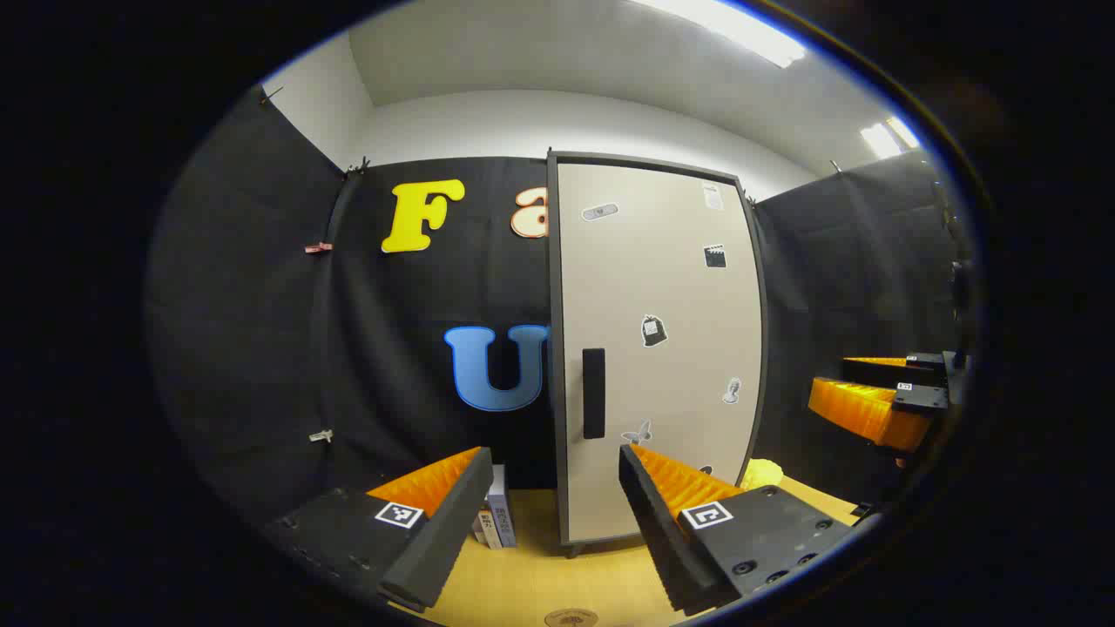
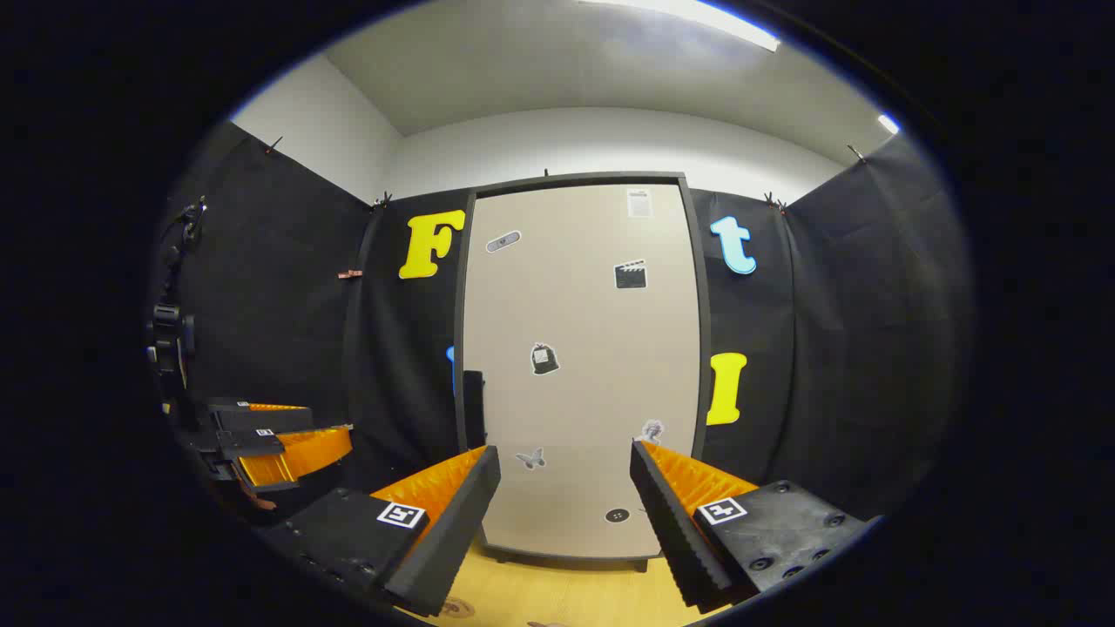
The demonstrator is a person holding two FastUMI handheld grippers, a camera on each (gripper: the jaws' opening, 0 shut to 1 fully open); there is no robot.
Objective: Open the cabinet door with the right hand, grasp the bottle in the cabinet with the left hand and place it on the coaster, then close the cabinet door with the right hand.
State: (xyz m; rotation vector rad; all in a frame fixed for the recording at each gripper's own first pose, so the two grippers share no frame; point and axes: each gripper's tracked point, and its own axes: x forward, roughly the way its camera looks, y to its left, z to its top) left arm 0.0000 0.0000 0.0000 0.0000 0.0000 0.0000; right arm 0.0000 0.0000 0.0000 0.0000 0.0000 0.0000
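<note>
- Left gripper (image 1: 553, 522): fingers spread apart, nothing between them, held above the light wooden surface (image 1: 540, 579).
- Right gripper (image 2: 564, 522): fingers likewise spread, nothing held, facing the door head-on.
- Round brown coaster (image 1: 571, 617) lies on the surface at the bottom edge of the left gripper view, just in front of the left gripper.
- Small stack of books (image 1: 496, 518) stands on the surface left of the cabinet foot.
- Tall beige cabinet door with dark frame (image 1: 662, 348) is closed; black vertical handle (image 1: 593, 393) sits near its left edge, stickers scattered over the panel.
- Bottle: cannot tell its position with the door closed.
</note>
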